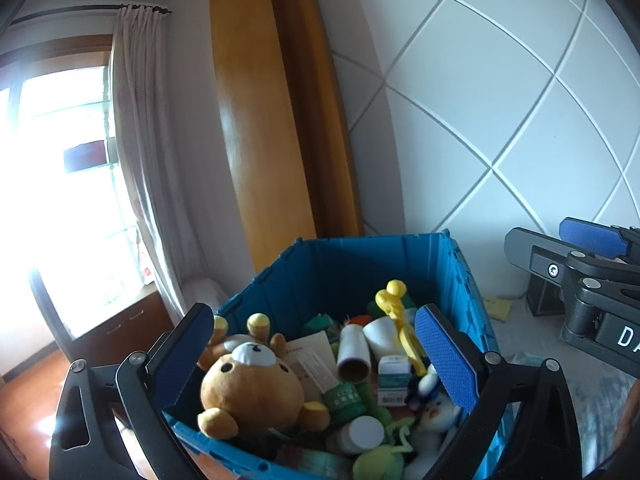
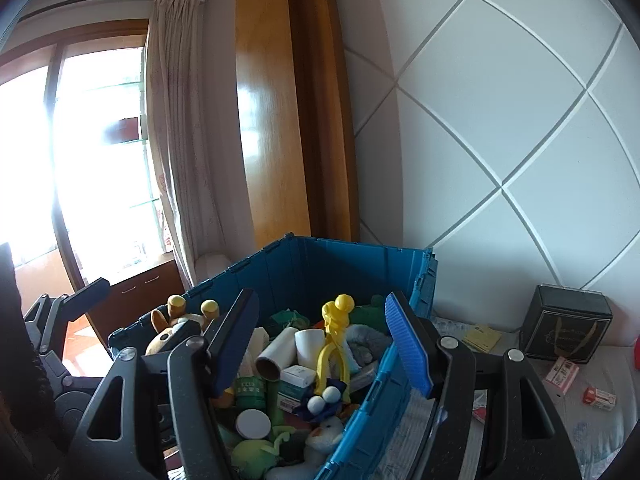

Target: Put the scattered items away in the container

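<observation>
A blue crate (image 1: 360, 244) (image 2: 340, 248) holds several items: a brown bear plush (image 1: 248, 388) (image 2: 160, 330), a yellow plastic toy (image 1: 394, 300) (image 2: 336, 328), a white roll (image 1: 354, 348) (image 2: 276, 352), a small white-and-teal box (image 1: 394, 380) and a green plush (image 1: 376, 460). My left gripper (image 1: 316, 356) hangs open over the crate's near side, nothing between its pads. My right gripper (image 2: 322, 344) is open above the crate's right side, also with nothing in it. Each gripper shows at the edge of the other's view: the right gripper (image 1: 536, 236), the left gripper (image 2: 140, 308).
To the right of the crate, on a patterned cloth, lie a black box (image 2: 568, 324), a yellow pad (image 2: 482, 336), a pink packet (image 2: 562, 374) and a small red box (image 2: 598, 398). A white panelled wall stands behind, with a wooden cabinet, a curtain and a bright window to the left.
</observation>
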`<state>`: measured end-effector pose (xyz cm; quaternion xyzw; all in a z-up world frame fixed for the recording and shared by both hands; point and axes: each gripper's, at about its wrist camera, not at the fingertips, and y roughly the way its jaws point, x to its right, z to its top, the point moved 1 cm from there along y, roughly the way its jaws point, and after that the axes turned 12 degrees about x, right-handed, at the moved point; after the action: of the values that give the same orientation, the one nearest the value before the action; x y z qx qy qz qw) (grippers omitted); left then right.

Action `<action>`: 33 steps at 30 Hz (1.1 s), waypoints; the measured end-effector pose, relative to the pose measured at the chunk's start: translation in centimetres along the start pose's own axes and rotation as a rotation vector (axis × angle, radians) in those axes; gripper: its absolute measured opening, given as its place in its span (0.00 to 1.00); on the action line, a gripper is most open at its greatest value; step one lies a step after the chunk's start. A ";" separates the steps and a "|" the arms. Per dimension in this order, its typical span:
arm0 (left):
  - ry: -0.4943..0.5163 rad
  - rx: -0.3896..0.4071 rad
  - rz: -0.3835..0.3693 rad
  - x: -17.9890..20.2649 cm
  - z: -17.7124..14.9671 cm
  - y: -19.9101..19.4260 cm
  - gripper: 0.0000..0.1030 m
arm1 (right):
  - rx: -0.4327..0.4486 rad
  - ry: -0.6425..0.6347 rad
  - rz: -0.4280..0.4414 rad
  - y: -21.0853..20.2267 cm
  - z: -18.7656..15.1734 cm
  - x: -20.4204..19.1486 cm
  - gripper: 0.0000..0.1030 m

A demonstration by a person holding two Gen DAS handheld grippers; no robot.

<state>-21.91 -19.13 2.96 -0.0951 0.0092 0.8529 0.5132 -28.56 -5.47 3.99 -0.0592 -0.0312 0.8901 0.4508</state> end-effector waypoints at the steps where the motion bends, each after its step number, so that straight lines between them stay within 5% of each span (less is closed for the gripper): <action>1: 0.001 -0.001 0.000 0.4 -0.2 -0.4 0.99 | 0.001 -0.001 -0.006 -0.4 -0.3 0.3 0.67; 15: -0.022 -0.017 -0.080 6.0 -1.4 -4.4 0.99 | -0.007 0.000 -0.059 -7.2 -4.2 4.5 0.67; 33: 0.003 -0.026 -0.270 18.8 -2.1 -8.5 0.99 | -0.021 0.042 -0.329 -19.1 -6.8 18.1 0.68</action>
<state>-22.71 1.04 -1.66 -0.1035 -0.0141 0.7760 0.6220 -23.01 20.41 -2.11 -0.0764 -0.0403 0.8024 0.5905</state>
